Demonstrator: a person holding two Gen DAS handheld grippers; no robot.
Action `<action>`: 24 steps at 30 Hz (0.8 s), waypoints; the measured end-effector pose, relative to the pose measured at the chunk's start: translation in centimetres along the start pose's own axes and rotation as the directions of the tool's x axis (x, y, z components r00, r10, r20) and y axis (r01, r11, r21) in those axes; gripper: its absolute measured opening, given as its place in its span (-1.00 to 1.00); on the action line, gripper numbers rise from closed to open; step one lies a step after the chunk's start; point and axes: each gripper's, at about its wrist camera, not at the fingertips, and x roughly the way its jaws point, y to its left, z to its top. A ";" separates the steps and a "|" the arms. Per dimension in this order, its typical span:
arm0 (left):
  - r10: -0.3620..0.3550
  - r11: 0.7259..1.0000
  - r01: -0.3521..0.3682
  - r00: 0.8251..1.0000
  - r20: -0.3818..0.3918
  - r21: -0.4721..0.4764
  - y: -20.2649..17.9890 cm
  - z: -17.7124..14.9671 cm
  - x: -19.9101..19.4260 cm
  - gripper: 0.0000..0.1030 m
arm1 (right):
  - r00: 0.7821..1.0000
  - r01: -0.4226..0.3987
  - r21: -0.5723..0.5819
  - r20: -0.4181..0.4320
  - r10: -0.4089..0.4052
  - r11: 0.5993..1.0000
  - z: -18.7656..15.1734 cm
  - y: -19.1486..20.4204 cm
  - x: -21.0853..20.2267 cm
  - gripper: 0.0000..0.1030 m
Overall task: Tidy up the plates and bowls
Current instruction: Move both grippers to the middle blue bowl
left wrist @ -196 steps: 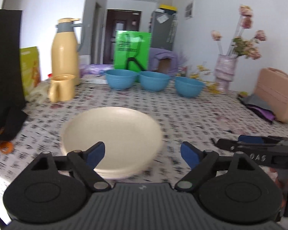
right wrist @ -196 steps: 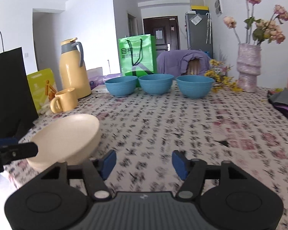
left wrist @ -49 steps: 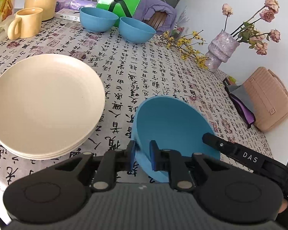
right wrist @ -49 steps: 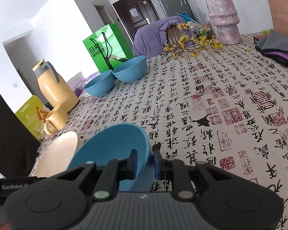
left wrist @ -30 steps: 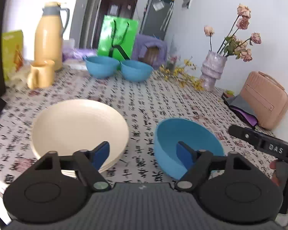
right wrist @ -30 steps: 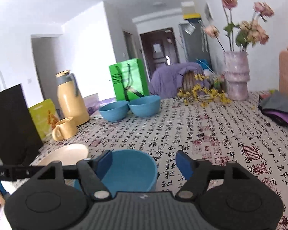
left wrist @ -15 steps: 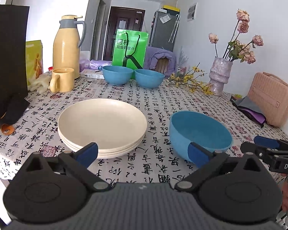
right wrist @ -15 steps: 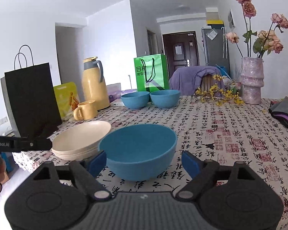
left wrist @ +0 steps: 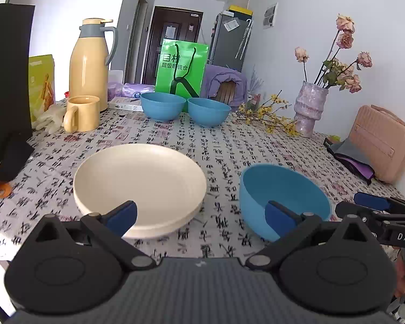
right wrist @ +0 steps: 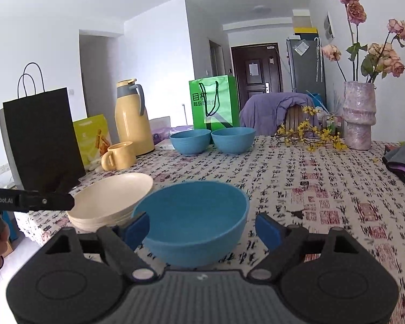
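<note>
Both tongs, left tongs (left wrist: 199, 214) and right tongs (right wrist: 202, 229), now released; blue bowl (right wrist: 194, 218) beside plates (left wrist: 139, 186).

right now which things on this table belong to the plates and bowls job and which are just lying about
Job: cream plate stack; near blue bowl; two far blue bowls.

Lying about: yellow thermos; yellow mug; green bag; flower vase; pink case.

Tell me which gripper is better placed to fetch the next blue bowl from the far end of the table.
Probably right. The right gripper is open and faces the two far bowls almost head-on. The left gripper, open too, sits behind the plate stack.
</note>
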 end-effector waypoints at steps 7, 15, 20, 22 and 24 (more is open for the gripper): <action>-0.009 0.998 0.005 0.998 -0.057 -0.059 0.6 4.3 4.4 1.00 | 1.000 -0.009 -0.014 -0.003 0.009 1.000 4.4 -1.7 3.8 0.65; -0.023 0.992 0.005 0.990 -0.136 -0.126 1.2 14.5 14.3 0.99 | 0.999 -0.004 0.039 -0.047 0.006 0.999 14.5 -8.1 13.0 0.65; -0.048 0.974 -0.001 0.977 -0.209 -0.227 3.0 20.6 23.3 0.98 | 0.988 -0.008 0.067 -0.153 0.018 0.998 20.2 -13.0 22.6 0.65; -0.064 0.961 -0.006 0.967 -0.245 -0.277 3.6 22.5 27.0 0.94 | 0.979 -0.016 0.096 -0.200 0.035 0.995 21.6 -14.4 26.3 0.64; -0.078 0.952 -0.012 0.957 -0.278 -0.306 3.6 24.0 30.9 0.93 | 0.967 -0.021 0.126 -0.249 0.052 0.992 22.7 -15.8 30.6 0.64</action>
